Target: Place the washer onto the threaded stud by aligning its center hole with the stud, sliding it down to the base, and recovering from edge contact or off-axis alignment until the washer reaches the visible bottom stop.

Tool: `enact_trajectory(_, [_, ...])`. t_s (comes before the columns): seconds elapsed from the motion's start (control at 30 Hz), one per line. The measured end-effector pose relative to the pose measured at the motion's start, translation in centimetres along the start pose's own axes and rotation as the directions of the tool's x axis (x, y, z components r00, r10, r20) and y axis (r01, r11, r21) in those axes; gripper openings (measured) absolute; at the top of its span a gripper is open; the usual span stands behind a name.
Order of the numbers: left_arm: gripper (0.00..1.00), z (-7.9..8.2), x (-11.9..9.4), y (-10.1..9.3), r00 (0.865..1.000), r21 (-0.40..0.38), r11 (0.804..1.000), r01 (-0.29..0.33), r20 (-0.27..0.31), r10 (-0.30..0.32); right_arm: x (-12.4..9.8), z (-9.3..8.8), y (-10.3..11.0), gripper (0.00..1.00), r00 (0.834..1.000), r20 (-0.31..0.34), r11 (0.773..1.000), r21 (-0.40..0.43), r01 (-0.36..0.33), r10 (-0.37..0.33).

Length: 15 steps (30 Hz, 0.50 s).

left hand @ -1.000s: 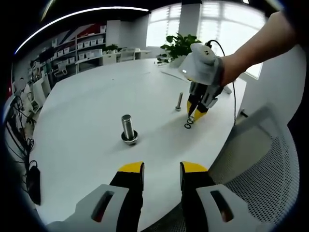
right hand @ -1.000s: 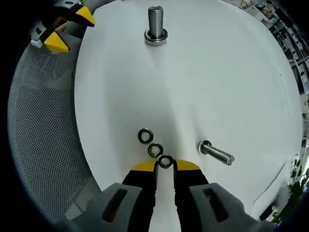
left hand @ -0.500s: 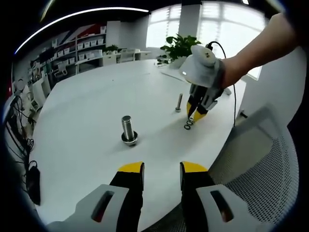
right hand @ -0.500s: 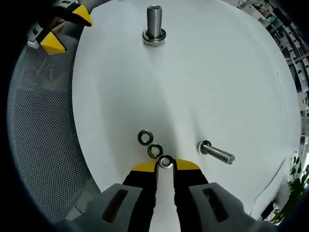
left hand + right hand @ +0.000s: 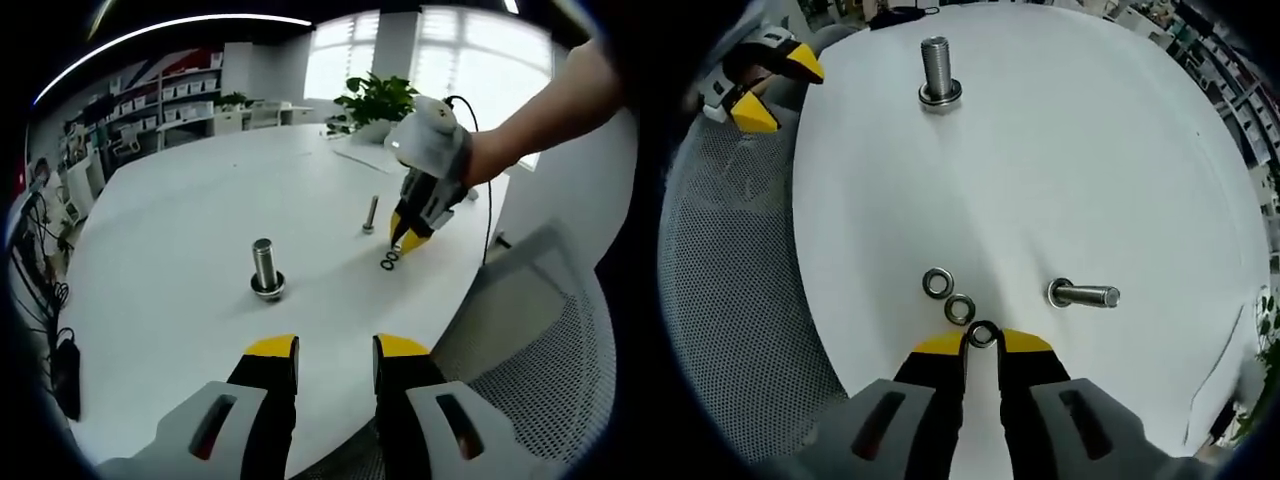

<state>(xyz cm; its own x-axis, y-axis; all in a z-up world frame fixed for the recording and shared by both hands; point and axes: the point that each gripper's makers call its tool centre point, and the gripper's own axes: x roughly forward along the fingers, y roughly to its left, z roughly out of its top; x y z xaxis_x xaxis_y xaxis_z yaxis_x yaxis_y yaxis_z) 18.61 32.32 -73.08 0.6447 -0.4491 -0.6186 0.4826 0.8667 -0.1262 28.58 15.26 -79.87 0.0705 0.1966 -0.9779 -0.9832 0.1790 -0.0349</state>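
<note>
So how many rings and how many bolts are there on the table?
Washers: 3, one between the right gripper's tips, two on the table.
Bolts: 2, one standing, one lying.
Total: 5.

Bright, even daylight floods in from the windows (image 5: 450, 45) at the table's (image 5: 180, 220) far edge, where they glare white; a curved ceiling light strip (image 5: 170, 25) glows; shadows are soft, edges bend with fisheye distortion, focus mostly sharp
</note>
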Motion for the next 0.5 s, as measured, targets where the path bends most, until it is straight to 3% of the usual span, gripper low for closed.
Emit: enact_trajectory(0.5, [0.28,-0.1,0.1,0.0,1.0,-0.003,1.0,0.004,-0.008,-0.004,-1.9,0.1,-2.3,0.14,0.997,0.081,0.994,0.11,0.004,-0.013])
